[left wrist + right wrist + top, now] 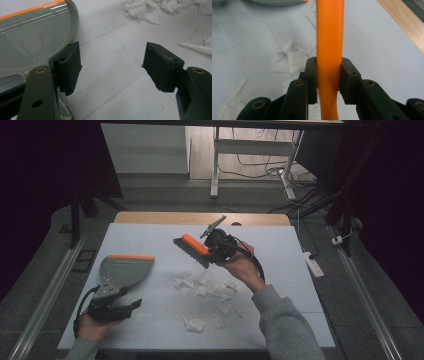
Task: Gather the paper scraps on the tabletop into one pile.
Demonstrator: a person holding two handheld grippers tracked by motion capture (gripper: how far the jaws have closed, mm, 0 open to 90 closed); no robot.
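on the table (280, 320) the dustpan (125, 270) lies left by my left gripper (131, 306), paper scraps (207, 287) in the middle, my brush (195, 247) just behind them.

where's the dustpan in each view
High view: the dustpan lies left of centre on the white table, just ahead of the left hand-held gripper.
Left gripper view: upper left, its rim beside the left jaw.
Right gripper view: a sliver at the top edge.
Shared landmark: the crumpled tissue scraps.
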